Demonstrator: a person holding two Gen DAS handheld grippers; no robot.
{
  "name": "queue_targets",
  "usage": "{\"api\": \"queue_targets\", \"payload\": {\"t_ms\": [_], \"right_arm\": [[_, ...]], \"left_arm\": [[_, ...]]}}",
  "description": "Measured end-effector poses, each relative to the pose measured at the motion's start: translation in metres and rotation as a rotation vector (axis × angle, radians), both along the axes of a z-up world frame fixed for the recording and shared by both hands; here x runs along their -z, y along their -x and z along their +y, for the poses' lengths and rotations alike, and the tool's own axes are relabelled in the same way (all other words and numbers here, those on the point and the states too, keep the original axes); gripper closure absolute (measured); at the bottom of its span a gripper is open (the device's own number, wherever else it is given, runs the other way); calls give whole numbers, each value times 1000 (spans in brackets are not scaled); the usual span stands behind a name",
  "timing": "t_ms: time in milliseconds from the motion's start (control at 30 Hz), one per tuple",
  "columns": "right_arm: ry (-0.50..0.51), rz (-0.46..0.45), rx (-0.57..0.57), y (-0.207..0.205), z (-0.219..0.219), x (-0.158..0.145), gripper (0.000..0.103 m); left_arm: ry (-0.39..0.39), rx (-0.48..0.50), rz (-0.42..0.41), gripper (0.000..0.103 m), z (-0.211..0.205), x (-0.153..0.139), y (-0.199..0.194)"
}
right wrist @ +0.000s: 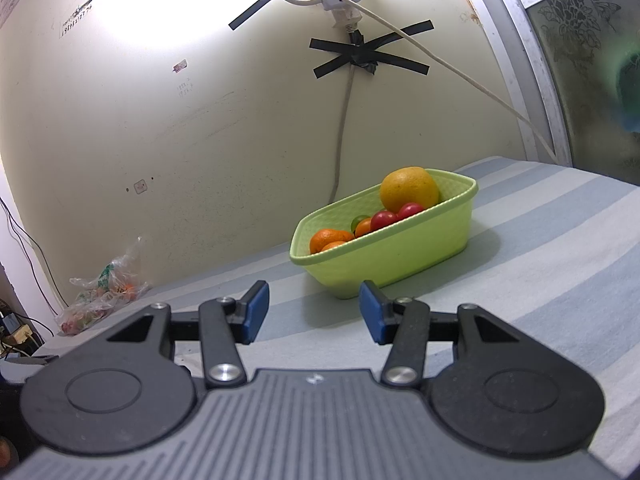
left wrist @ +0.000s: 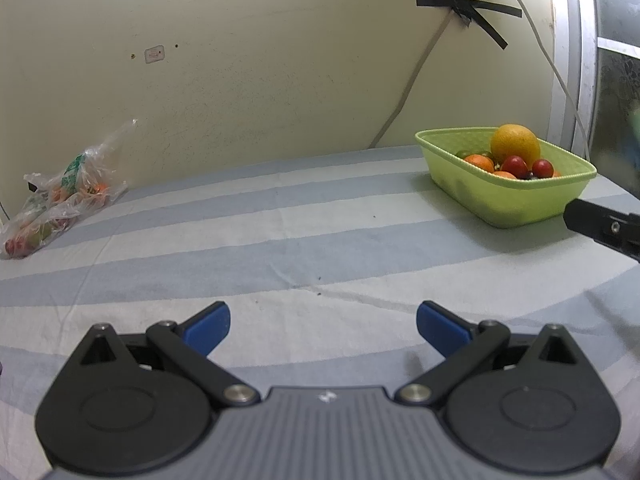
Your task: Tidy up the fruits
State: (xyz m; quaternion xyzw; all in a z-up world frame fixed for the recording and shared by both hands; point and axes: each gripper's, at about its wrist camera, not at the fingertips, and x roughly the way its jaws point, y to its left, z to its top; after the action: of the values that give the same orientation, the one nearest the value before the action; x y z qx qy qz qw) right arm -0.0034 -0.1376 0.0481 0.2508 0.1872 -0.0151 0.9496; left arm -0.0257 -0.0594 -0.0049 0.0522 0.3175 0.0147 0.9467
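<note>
Fruits: a large orange (right wrist: 409,189), small mandarins (right wrist: 327,239) and red cherry tomatoes (right wrist: 385,219) lie piled in a light green basket (right wrist: 384,264).
Basket location: on the striped sheet (left wrist: 280,240), toward the far right corner of the bed, near the wall.
Basket fill: contents reach the rim, with the orange standing above it. Judged reason: the basket serves as the collection point for sorted fruit.
Remaining fruit: a crumpled clear plastic bag (left wrist: 60,196) at the far left edge of the bed, against the wall, well apart from the basket. Orange and red pieces show through the film; the count cannot be read.
Bag placement: judged to be the source container, not yet emptied.
Middle of the bed: no fruit between bag and basket.
Left hand-held gripper (left wrist: 323,326): blue pads (left wrist: 208,326) spread wide, nothing between them, nothing touched. It hangs over the near part of the sheet and aims at the middle of the bed.
Right hand-held gripper (right wrist: 314,312): jaws partly spread, empty, pads (right wrist: 256,310) clear of everything. The basket's near wall sits just beyond the fingertips, apart from them.
Right hand-held gripper in the left wrist view: one black finger (left wrist: 600,226) enters at the right edge, beside the basket.
Grip status: neither tool carries fruit.
Judged task state: basket loaded, bag contents outstanding.
</note>
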Motion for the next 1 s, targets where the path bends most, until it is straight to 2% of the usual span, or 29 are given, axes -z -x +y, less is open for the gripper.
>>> {"api": "queue_targets", "payload": {"t_ms": [333, 1000], "right_arm": [[0, 0, 0, 0, 0, 0, 50], [0, -1, 0, 0, 0, 0, 50]], "left_arm": [[-2, -14, 37, 0, 0, 3, -4], [-13, -31, 11, 0, 1, 1, -1]]}}
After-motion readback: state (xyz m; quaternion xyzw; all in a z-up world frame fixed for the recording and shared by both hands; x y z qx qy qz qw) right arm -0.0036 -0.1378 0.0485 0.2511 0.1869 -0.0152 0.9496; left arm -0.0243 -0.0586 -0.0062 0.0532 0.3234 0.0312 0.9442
